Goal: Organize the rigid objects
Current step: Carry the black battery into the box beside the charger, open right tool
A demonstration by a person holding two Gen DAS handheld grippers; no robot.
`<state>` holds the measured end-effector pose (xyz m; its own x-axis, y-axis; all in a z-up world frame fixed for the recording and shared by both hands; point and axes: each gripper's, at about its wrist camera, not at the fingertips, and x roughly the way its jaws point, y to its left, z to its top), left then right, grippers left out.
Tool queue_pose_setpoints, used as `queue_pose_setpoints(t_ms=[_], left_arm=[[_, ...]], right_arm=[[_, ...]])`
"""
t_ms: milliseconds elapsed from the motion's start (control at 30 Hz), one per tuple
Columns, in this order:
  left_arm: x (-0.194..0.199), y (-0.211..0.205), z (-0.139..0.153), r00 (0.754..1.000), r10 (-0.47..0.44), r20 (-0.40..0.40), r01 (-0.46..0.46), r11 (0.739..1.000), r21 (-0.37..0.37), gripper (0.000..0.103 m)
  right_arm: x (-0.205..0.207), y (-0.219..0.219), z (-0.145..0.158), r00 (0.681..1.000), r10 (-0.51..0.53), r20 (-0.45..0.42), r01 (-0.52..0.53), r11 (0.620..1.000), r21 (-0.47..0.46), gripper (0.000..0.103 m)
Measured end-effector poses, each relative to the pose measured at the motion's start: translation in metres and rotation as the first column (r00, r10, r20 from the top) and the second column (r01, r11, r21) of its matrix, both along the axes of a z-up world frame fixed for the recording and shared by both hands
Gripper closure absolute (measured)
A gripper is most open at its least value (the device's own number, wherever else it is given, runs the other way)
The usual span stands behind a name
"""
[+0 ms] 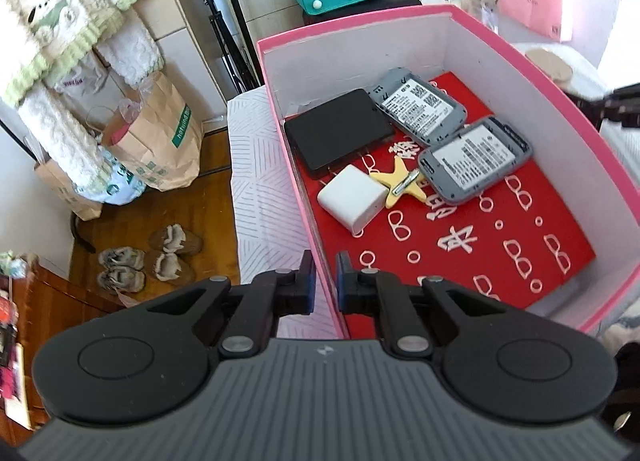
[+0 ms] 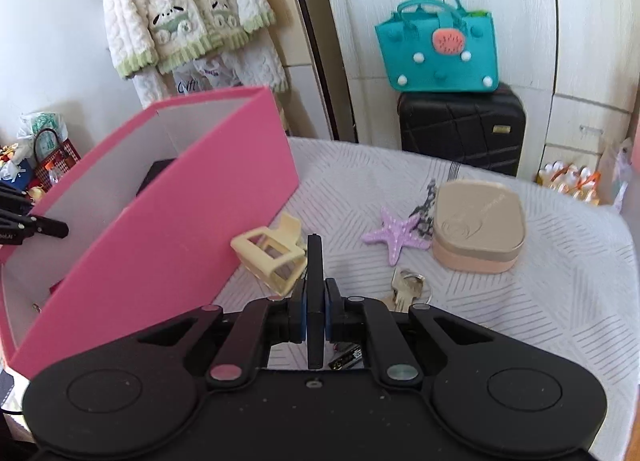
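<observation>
Left gripper (image 1: 325, 277) clamped on the near wall of the pink box (image 1: 552, 73), one pad outside, one inside, pinching the thin cardboard edge. Inside the box, on a red printed sheet (image 1: 500, 245): a black flat case (image 1: 340, 131) at the far left, two grey devices (image 1: 418, 105) (image 1: 476, 159) with white labels facing up, a white charger block (image 1: 354, 199) nearer, and a yellow starfish clip (image 1: 400, 181) just beside it, touching the charger's corner.

Over on the right wrist view: right gripper (image 2: 315, 301) squeezed tight on a thin black slab (image 2: 315, 293), held on edge and upright between the pads, lifted clear of the white patterned cloth (image 2: 540, 301). Pink box standing to its left, tilted in the frame. Still out on the cloth: a cream hair claw (image 2: 272, 253) right against the box's outer wall, a purple starfish (image 2: 396, 237), a beige and pink square case (image 2: 478, 225) just beside it, a dark small trinket (image 2: 426, 205) between the two, and keys (image 2: 406, 289) near the gripper's right finger. Teal handbag (image 2: 440, 53) perched on a black suitcase (image 2: 460, 129) behind the table.
</observation>
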<state>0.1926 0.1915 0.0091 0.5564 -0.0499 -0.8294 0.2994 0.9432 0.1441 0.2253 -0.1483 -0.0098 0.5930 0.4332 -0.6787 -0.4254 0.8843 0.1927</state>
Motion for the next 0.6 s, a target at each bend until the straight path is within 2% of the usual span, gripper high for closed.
queue_pose_setpoints(t_ms=[133,267,433,600], left_arm=[[-0.004,0.001,0.001,1.0,-0.011,0.0,0.011,1.0,0.008,0.095],[-0.004,0.0,0.001,1.0,-0.007,-0.006,0.007,1.0,0.005,0.095],[-0.003,0.0,0.003,1.0,-0.008,-0.01,0.008,1.0,0.007,0.095],[-0.007,0.004,0.004,1.0,-0.005,-0.014,0.005,1.0,-0.022,0.095]], right_arm=[[-0.008,0.006,0.022,0.998,-0.005,0.056,0.005,1.0,0.0,0.093],[-0.011,0.02,0.055,0.995,0.032,0.097,-0.039,0.997,0.071,0.093],[-0.007,0.07,0.089,0.972,0.217,0.088,-0.229,0.961,0.155,0.093],[-0.003,0.129,0.083,0.914,0.404,-0.021,-0.396,0.904,0.16,0.093]])
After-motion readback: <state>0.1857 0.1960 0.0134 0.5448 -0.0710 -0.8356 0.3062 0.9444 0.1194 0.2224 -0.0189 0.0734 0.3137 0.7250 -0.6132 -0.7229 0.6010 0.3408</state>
